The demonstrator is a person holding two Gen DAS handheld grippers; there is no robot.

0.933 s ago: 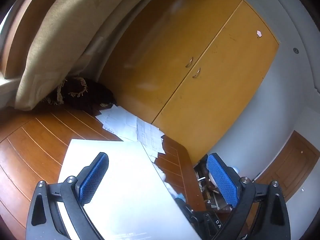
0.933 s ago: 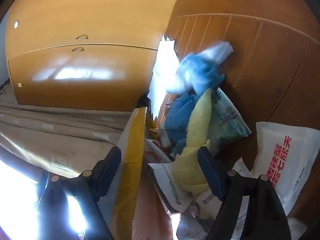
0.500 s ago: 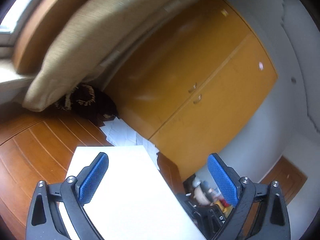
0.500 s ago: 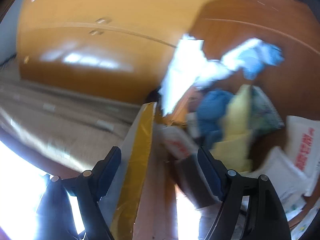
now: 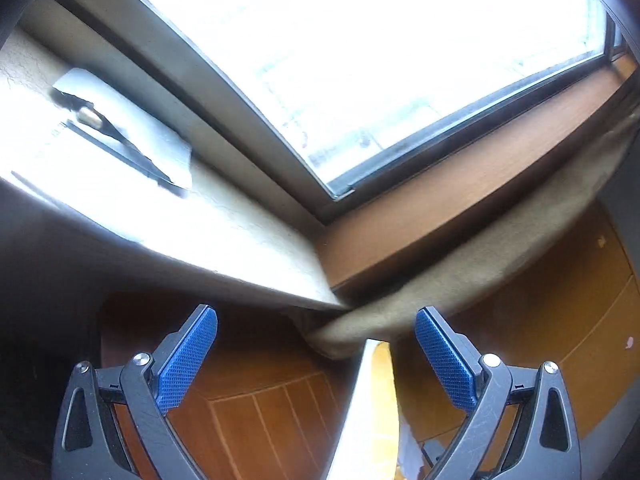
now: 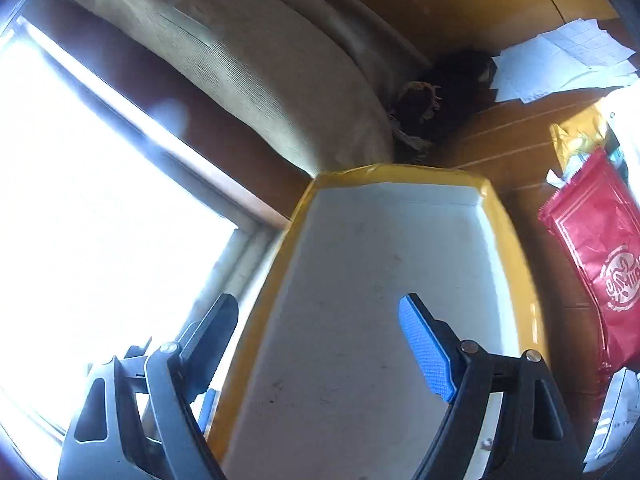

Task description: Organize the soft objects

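Observation:
My left gripper (image 5: pixel 316 350) is open and empty, raised toward the window (image 5: pixel 380 52) and sill (image 5: pixel 224 232); the edge of the white box (image 5: pixel 362 408) shows below it. My right gripper (image 6: pixel 320 332) is open and empty above the inside of the white box with yellow taped rim (image 6: pixel 380 280). The box floor looks bare. A dark fringed cloth (image 6: pixel 432 108) lies in the corner beyond the box. The blue and yellow soft items are out of view.
A beige curtain (image 6: pixel 256 60) hangs by the window. A red packet (image 6: pixel 600 248), a yellow packet (image 6: pixel 576 140) and loose papers (image 6: pixel 560 64) lie on the wooden floor right of the box. A wooden cabinet (image 5: pixel 560 340) stands at the right.
Both grippers swung away: the left tilted up from the box and cabinet to the window. The right turned from the pile of blue and yellow soft items to over the box.

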